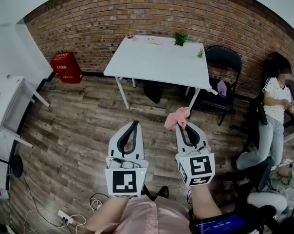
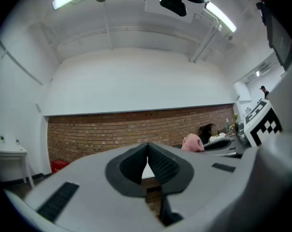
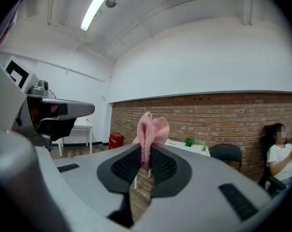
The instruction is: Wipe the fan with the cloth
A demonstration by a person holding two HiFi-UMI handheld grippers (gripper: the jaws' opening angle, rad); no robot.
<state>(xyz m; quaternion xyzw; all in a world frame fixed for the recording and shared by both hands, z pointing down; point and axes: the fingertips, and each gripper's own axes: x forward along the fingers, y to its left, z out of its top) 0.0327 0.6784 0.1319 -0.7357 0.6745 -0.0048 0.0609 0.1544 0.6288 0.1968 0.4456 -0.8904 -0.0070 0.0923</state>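
A pink knitted cloth (image 1: 177,118) sticks up from the tips of my right gripper (image 1: 184,126), which is shut on it. The right gripper view shows the cloth (image 3: 151,129) pinched between the black pads of that gripper (image 3: 146,152), its free end bunched above them. My left gripper (image 1: 134,124) is held beside it at the same height, shut with nothing between its pads (image 2: 158,161). From the left gripper view the cloth (image 2: 192,142) shows to the right. Both grippers hover over the wooden floor, pointing toward a white table (image 1: 137,62). No fan shows in any view.
Small green plants (image 1: 180,38) stand on the table. A black chair (image 1: 224,62) and a seated person (image 1: 276,106) are at the right. A red crate (image 1: 66,67) sits by the brick wall, a white desk (image 1: 13,106) at the left. Cables and a power strip (image 1: 64,214) lie near my feet.
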